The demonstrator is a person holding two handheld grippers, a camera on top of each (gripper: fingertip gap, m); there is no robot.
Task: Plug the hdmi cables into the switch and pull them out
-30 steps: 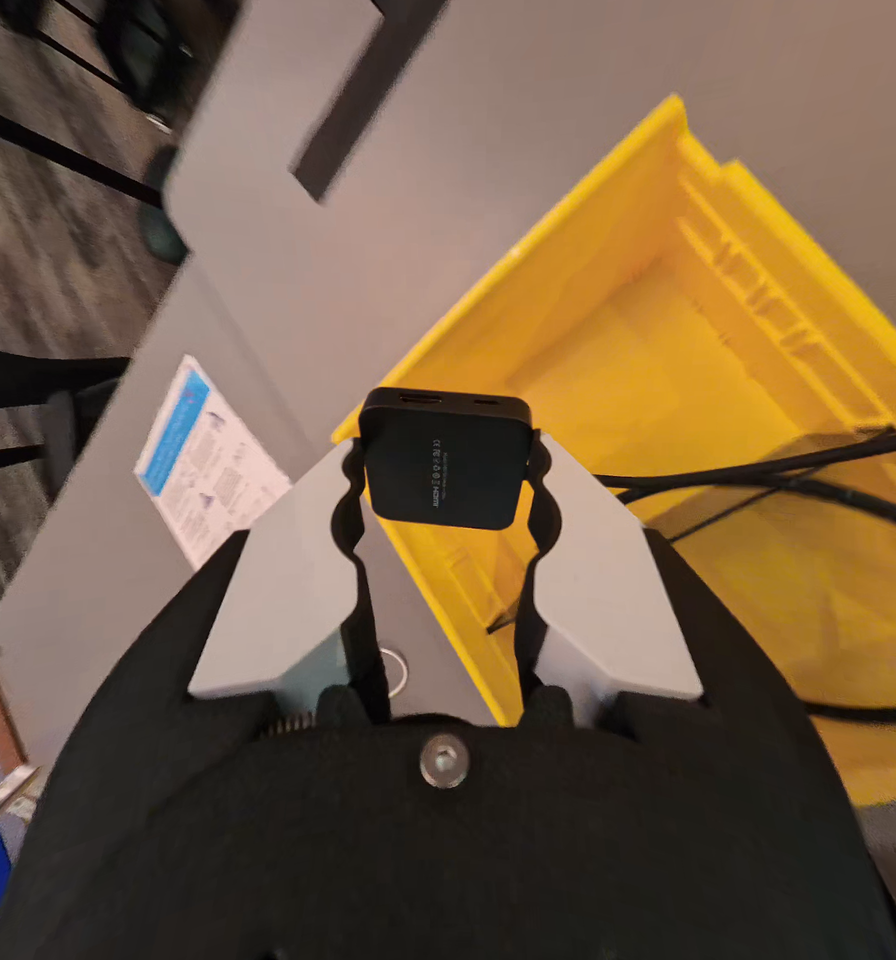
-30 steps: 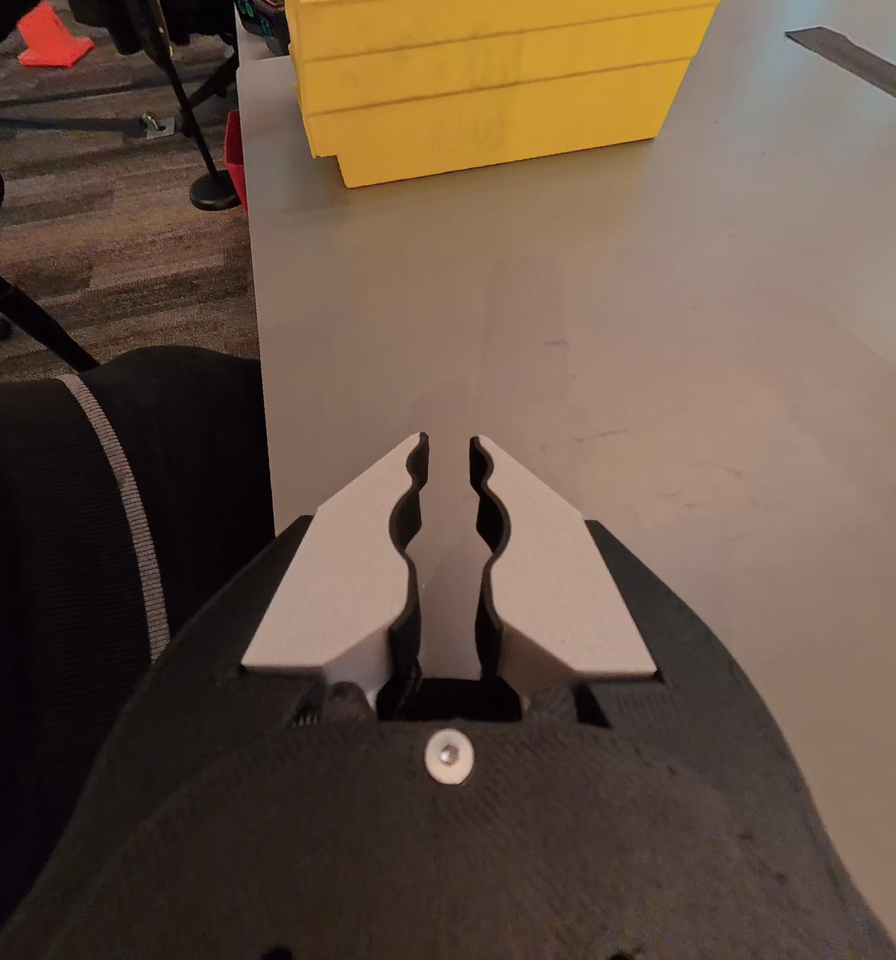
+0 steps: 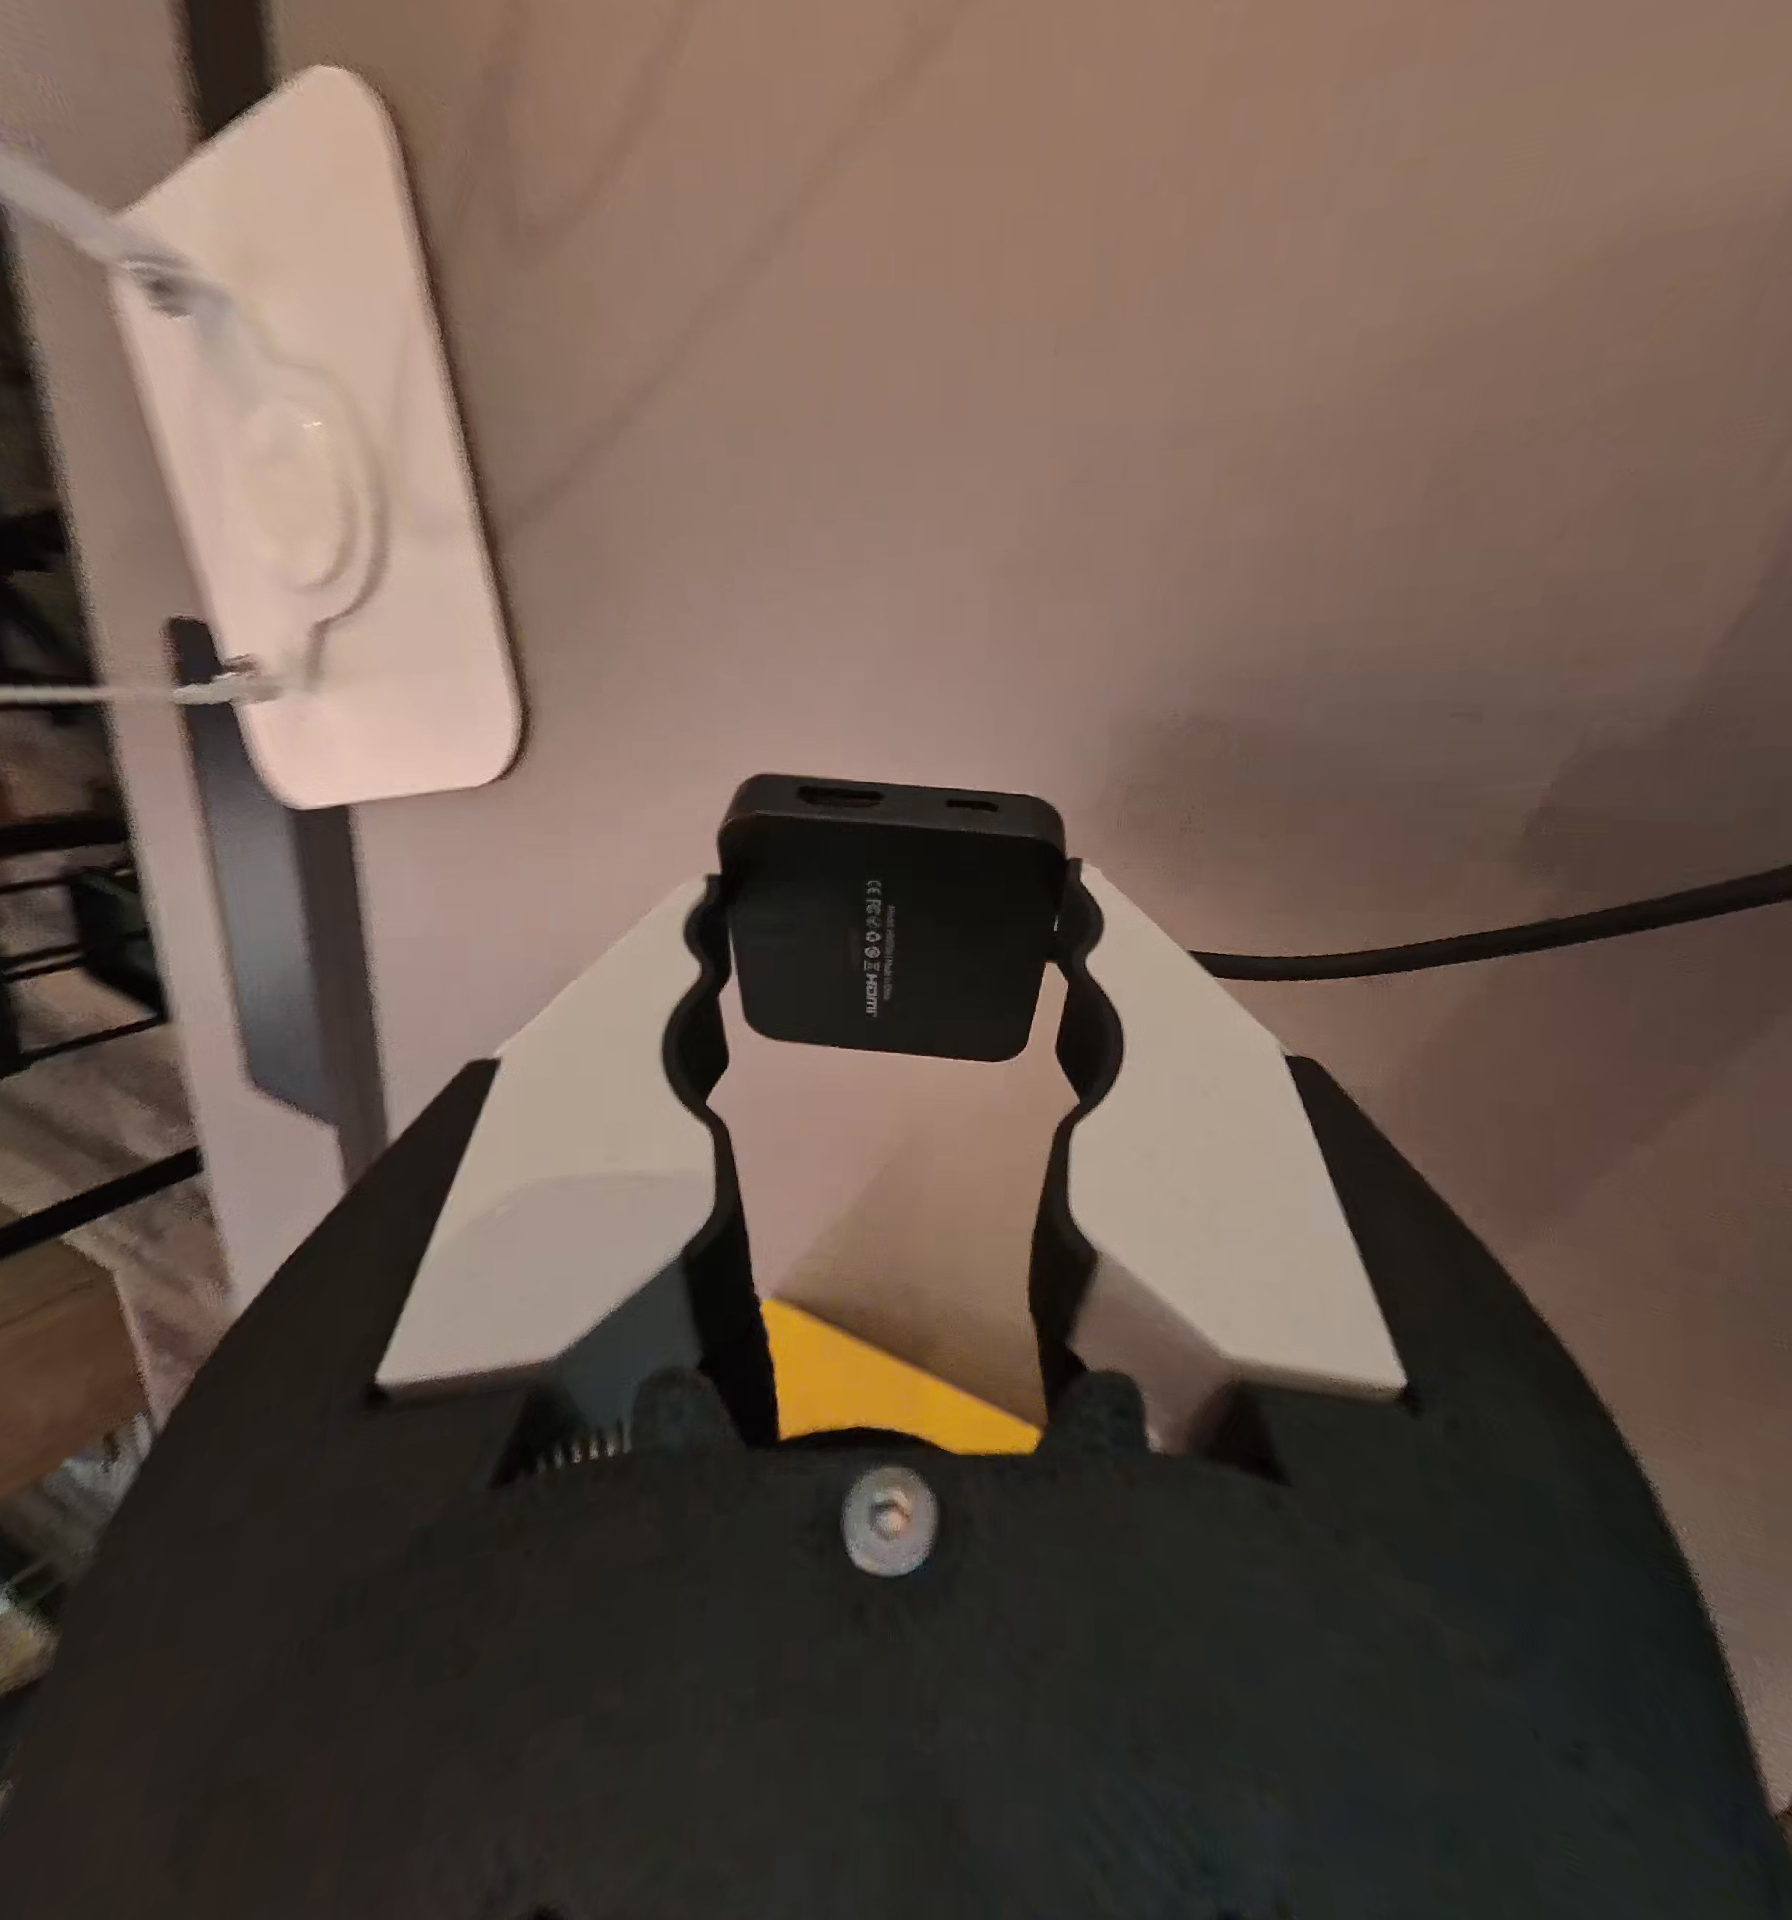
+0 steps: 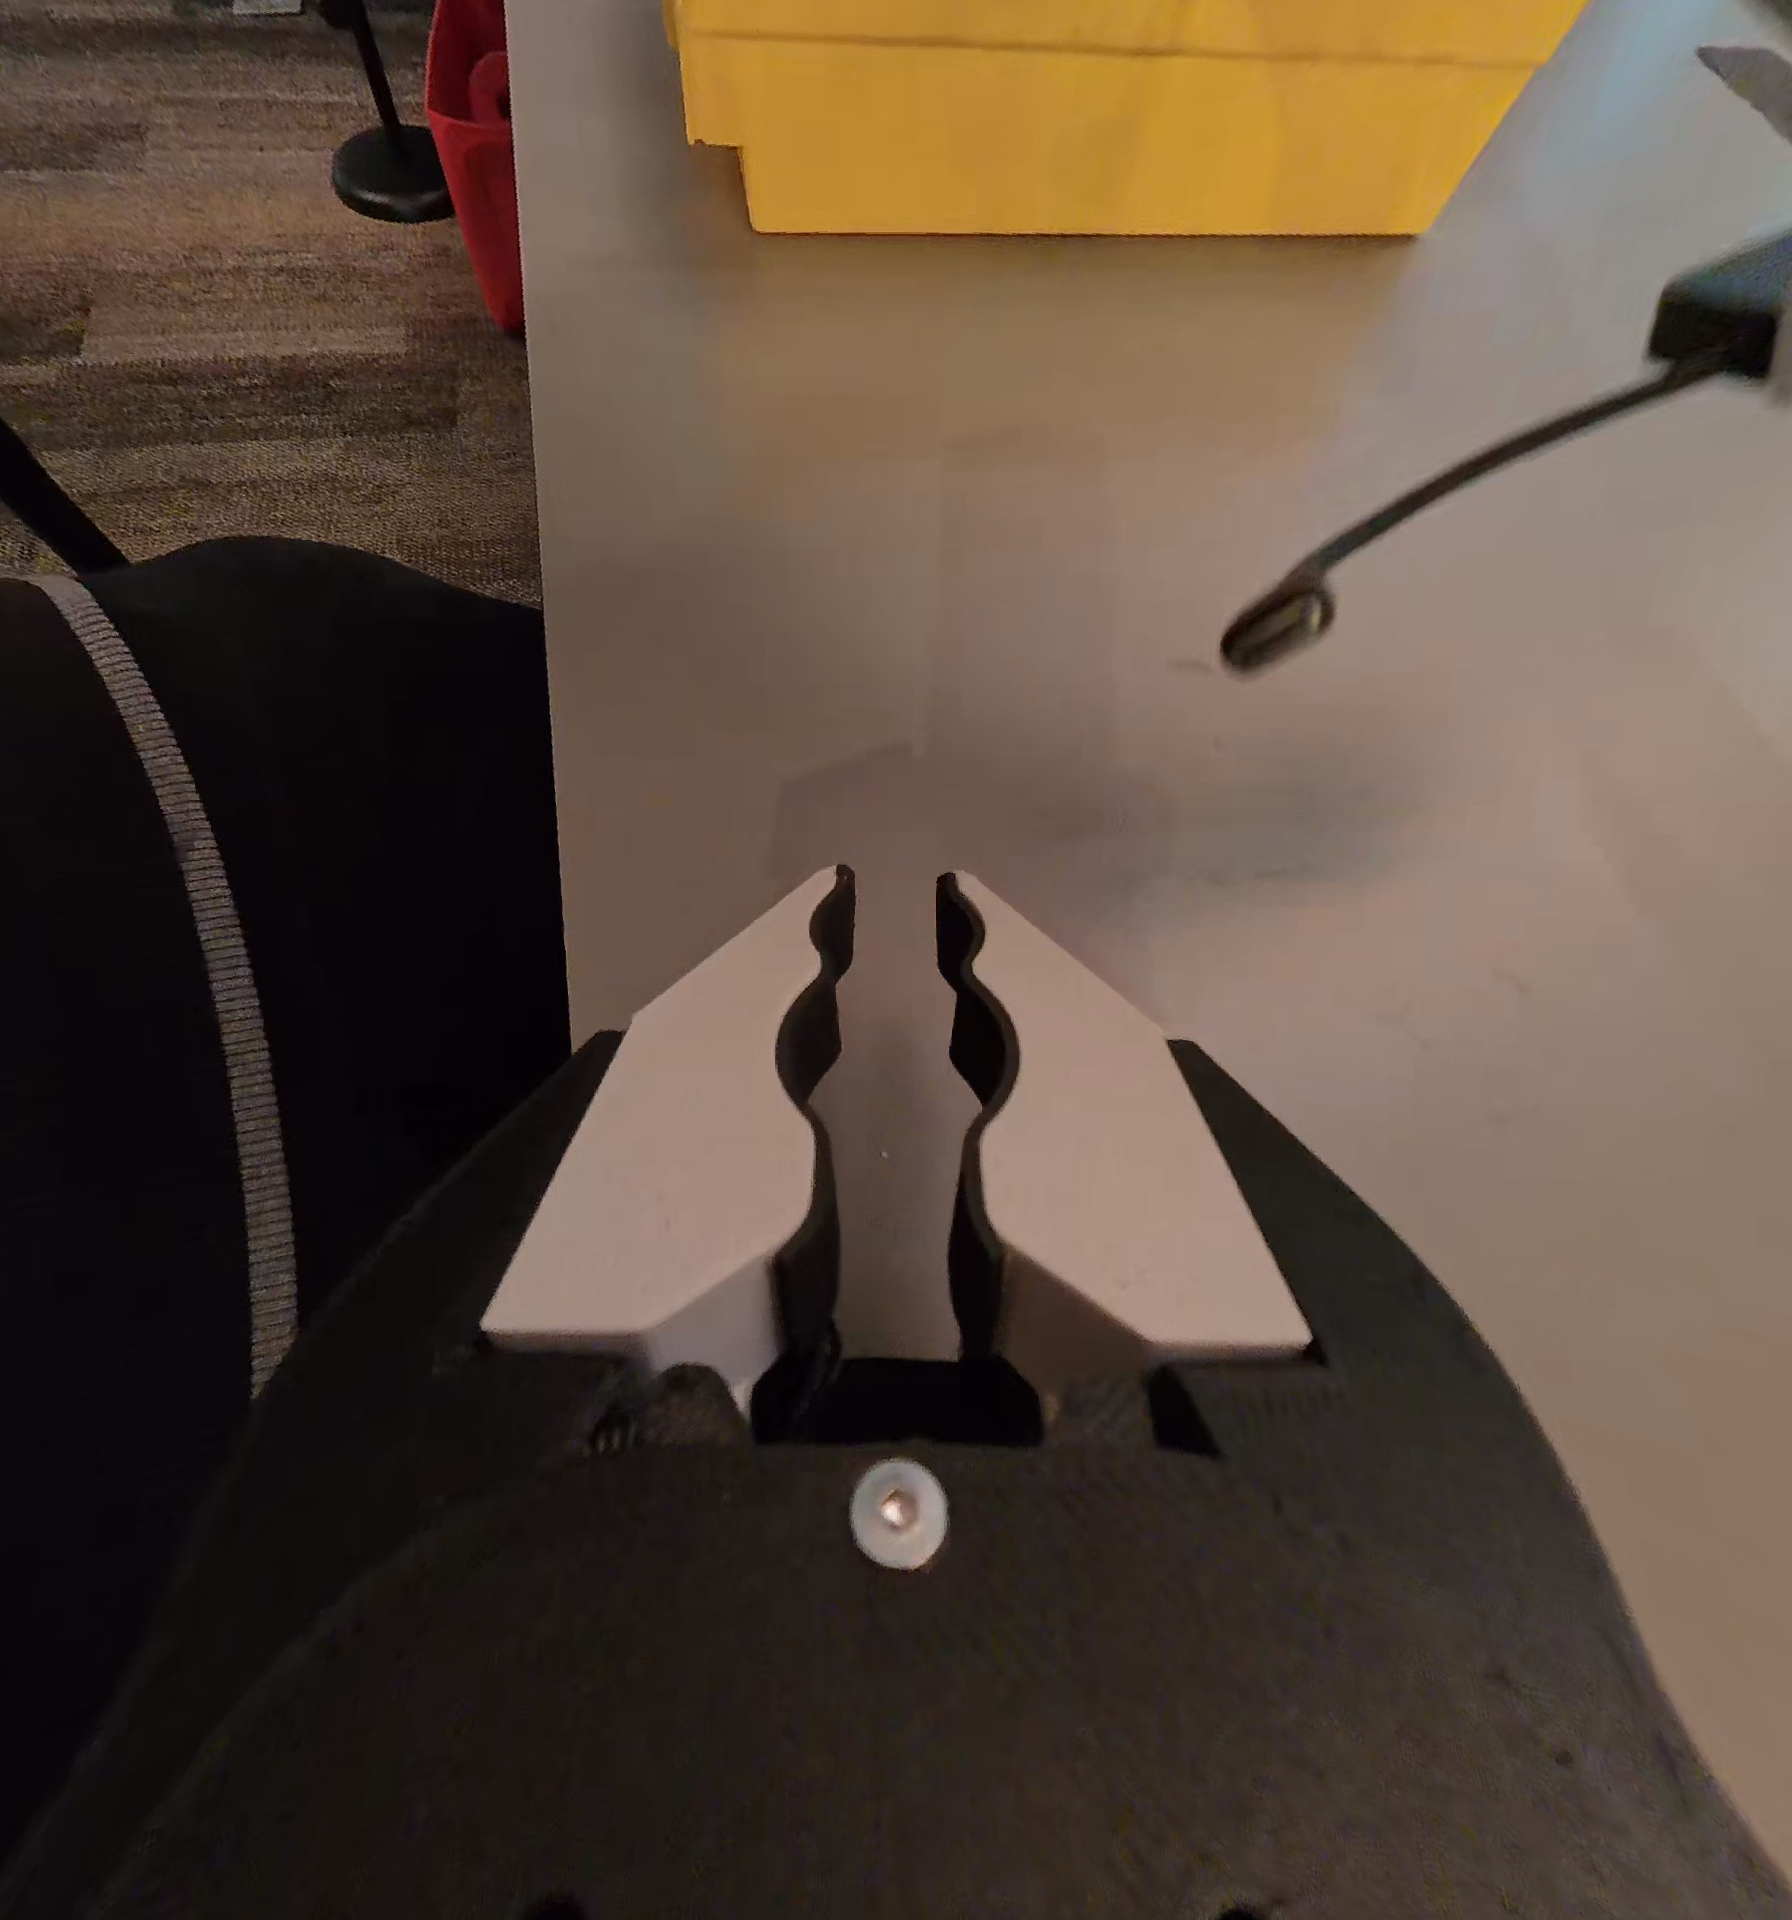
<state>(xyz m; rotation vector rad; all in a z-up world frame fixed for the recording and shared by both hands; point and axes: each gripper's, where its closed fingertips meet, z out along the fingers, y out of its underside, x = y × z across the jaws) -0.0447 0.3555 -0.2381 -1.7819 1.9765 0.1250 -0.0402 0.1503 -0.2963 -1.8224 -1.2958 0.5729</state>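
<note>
Left hand-held gripper (image 3: 887,914) clamped on the black switch (image 3: 887,935) by its side edges, held up off the table (image 3: 1287,416), ports facing away. Thin black cable (image 4: 1474,478) dangling from the switch, plug (image 4: 1276,629) hanging free above the table. Right hand-held gripper (image 4: 894,883) empty, fingers slightly apart, at the table's left edge. Yellow bin (image 4: 1079,125) at the far edge.

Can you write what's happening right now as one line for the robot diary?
left gripper: shut on HDMI switch, lifted | right gripper: open, empty, over table | cable plug: dangling, unplugged
</note>
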